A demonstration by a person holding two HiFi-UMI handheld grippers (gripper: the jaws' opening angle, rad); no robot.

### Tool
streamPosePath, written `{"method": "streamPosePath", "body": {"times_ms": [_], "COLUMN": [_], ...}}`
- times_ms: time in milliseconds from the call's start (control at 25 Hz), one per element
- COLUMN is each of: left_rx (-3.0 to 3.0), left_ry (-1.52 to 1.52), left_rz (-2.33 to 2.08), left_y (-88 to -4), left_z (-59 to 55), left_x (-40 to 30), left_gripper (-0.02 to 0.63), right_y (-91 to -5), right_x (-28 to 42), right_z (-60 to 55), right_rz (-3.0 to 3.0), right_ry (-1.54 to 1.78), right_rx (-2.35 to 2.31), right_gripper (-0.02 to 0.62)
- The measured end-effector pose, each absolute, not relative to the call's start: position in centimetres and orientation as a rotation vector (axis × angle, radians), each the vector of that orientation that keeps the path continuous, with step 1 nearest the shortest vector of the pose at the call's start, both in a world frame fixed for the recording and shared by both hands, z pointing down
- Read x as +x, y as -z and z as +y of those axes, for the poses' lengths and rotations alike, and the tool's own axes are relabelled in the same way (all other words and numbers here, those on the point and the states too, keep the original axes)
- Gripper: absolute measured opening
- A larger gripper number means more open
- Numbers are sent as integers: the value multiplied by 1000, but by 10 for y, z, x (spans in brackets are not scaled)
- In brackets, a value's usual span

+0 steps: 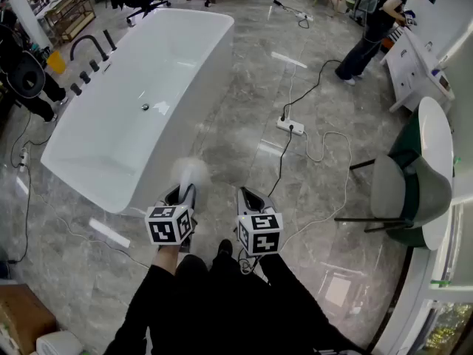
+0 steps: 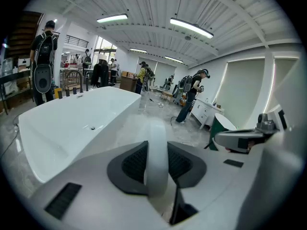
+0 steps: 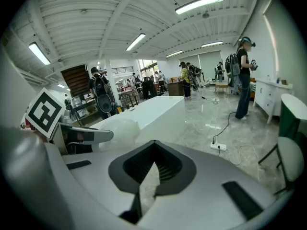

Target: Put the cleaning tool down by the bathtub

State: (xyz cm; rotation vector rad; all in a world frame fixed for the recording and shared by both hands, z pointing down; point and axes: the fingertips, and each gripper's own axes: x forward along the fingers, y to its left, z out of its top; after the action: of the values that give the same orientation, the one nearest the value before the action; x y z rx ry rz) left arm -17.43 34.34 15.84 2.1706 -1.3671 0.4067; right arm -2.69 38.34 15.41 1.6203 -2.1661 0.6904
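Note:
A white bathtub [image 1: 201, 113] stands on the grey marble floor at the left. My left gripper [image 1: 185, 191] hangs just off the tub's near corner, shut on the white cleaning tool [image 1: 191, 172], whose fluffy head sticks out ahead of the jaws. In the left gripper view the tool's white handle [image 2: 157, 176] runs up between the dark pads of the left gripper [image 2: 157, 145], with the tub [image 2: 62, 123] to the left. My right gripper [image 1: 248, 196] is beside it, shut [image 3: 154, 152] with nothing in it. The right gripper view shows the tool's head [image 3: 120, 128] at the left, before the tub [image 3: 158, 107].
A power strip [image 1: 290, 126] with trailing cables lies on the floor ahead. A green and white chair [image 1: 414, 187] stands at the right, white cabinets [image 1: 414, 69] behind it. A person [image 1: 373, 28] stands far right. Black taps [image 1: 89, 46] flank the tub's far side.

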Motion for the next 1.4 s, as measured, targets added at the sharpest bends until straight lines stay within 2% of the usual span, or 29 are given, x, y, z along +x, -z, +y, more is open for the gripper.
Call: {"method": "streamPosePath", "body": {"times_ms": [680, 1400], "left_rx": [2198, 2116], "left_ry": [-496, -619], "left_rz": [-1304, -1226], "left_y": [-171, -235], "left_z": [282, 104], "left_x": [-133, -100], "left_gripper": [98, 98], "right_y": [-165, -229], "right_x": [13, 45], "right_z": [345, 185], "right_rz": [-2129, -1942], "right_ry": [-699, -924], "right_rx": [1655, 1581], "right_gripper": [0, 0]}}
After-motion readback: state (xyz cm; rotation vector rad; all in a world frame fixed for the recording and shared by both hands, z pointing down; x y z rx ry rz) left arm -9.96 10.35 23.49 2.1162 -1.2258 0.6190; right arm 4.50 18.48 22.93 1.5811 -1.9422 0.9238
